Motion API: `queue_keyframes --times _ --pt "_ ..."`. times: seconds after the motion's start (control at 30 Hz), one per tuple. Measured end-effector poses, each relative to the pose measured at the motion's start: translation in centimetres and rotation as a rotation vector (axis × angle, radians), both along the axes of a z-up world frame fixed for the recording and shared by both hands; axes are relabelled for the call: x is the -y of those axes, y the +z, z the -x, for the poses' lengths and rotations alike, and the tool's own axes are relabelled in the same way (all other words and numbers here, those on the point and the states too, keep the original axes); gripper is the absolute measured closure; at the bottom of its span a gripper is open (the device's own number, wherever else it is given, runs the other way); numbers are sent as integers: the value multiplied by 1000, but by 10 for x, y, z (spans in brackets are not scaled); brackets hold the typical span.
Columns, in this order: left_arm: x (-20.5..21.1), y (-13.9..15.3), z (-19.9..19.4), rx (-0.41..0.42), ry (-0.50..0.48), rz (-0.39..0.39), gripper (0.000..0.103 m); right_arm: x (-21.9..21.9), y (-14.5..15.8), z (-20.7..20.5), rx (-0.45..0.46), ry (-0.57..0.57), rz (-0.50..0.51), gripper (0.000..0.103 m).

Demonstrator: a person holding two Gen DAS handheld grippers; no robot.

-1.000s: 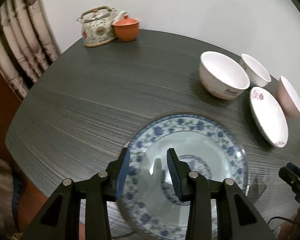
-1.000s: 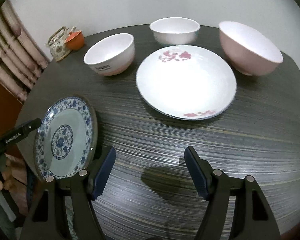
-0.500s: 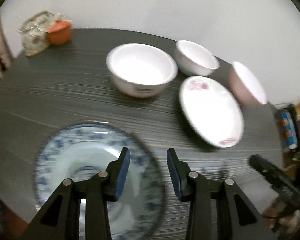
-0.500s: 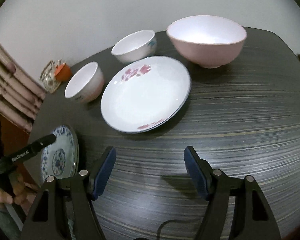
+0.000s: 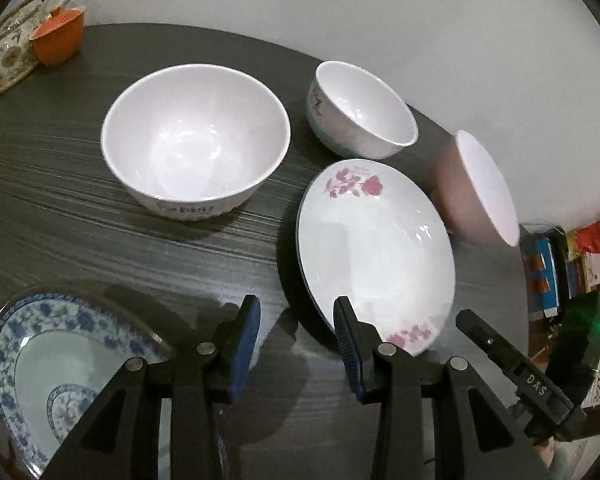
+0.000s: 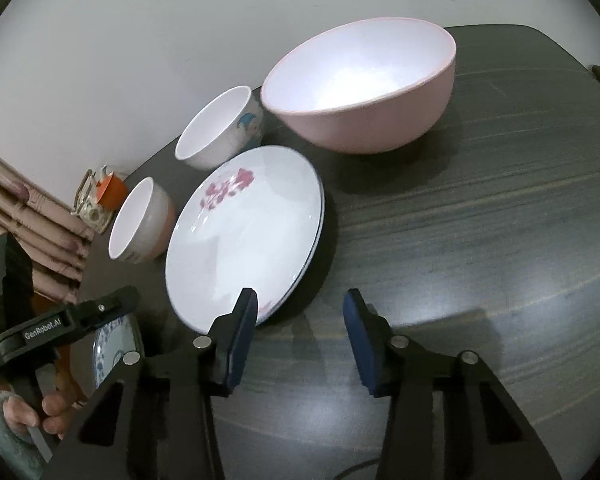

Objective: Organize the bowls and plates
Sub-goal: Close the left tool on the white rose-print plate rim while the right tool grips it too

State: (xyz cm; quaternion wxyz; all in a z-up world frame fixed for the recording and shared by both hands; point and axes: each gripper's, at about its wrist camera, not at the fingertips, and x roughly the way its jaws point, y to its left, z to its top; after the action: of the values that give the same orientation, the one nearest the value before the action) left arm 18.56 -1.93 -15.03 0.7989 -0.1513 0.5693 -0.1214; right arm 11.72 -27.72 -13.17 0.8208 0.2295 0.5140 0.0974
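Observation:
A white plate with pink flowers (image 5: 374,248) lies on the dark table (image 5: 60,208); it also shows in the right wrist view (image 6: 244,240). Behind it stand a large white bowl (image 5: 196,140), a small white bowl (image 5: 360,112) and a pink bowl (image 5: 476,192), which is large in the right wrist view (image 6: 364,84). A blue-patterned plate (image 5: 60,364) lies at the near left. My left gripper (image 5: 296,324) is open and empty, at the flowered plate's near edge. My right gripper (image 6: 298,320) is open and empty, just right of that plate's near edge.
A patterned teapot (image 5: 10,54) and an orange lidded cup (image 5: 58,38) stand at the table's far left. A curtain (image 6: 16,208) hangs left. Coloured packages (image 5: 568,264) lie beyond the table's right edge. The wall stands close behind the bowls.
My left gripper left the blue plate on the table and swung right to the flowered plate. My right gripper moved closer to the flowered plate and pink bowl. Both stayed open.

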Motion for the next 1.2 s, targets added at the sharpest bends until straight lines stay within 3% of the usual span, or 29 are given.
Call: queue_keyframes --times 0.27,0.7,1.2 --pt "15 -14 -18 -19 -19 -26 64 -1 -13 -28 -15 26 13 73" --pt "28 -21 -36 -13 -31 -71 65 -5 -25 -54 -23 62 25 82" --pt "33 -26 -47 -27 -59 -116 80 1 -32 -61 -46 68 16 91"
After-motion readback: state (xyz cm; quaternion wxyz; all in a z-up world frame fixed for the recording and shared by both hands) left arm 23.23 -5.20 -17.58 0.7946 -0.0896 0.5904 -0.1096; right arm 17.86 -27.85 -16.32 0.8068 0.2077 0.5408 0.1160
